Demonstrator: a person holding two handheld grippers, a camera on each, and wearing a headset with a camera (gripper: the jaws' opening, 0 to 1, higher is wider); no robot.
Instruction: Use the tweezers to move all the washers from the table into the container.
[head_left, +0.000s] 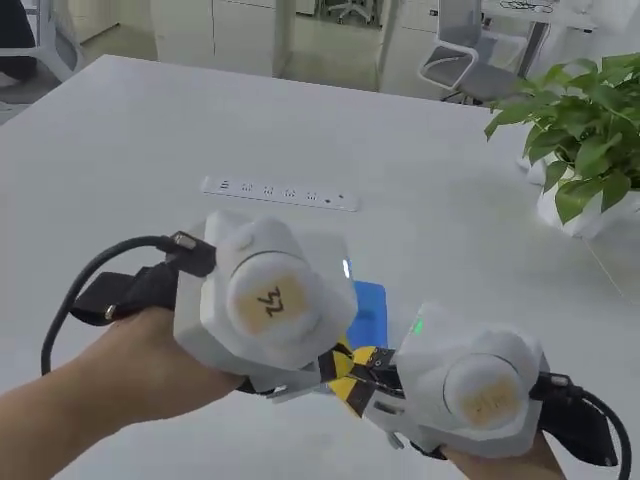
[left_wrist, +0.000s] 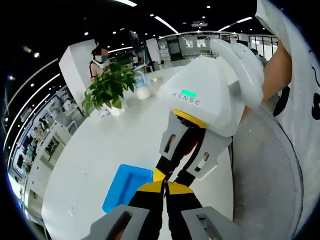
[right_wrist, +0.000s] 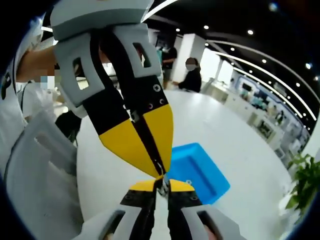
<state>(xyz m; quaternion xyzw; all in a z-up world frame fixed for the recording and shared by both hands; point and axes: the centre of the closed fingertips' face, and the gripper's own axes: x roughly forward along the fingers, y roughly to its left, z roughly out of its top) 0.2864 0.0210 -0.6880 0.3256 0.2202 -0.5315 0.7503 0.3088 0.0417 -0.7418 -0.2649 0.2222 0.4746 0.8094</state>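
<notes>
Progress looks early: left gripper (left_wrist: 165, 186) and right gripper (right_wrist: 161, 186), both closed on nothing identifiable, meet tip to tip over the blue container (right_wrist: 207, 176) near the table's (head_left: 300, 130) near edge, with one possible washer (right_wrist: 188, 182) inside.

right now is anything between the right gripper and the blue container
Yes. In the right gripper view the left gripper, yellow jaws shut, meets the tips of the right gripper, overlapping the near corner of the blue container. Nothing else visible on the table lies between.
</notes>
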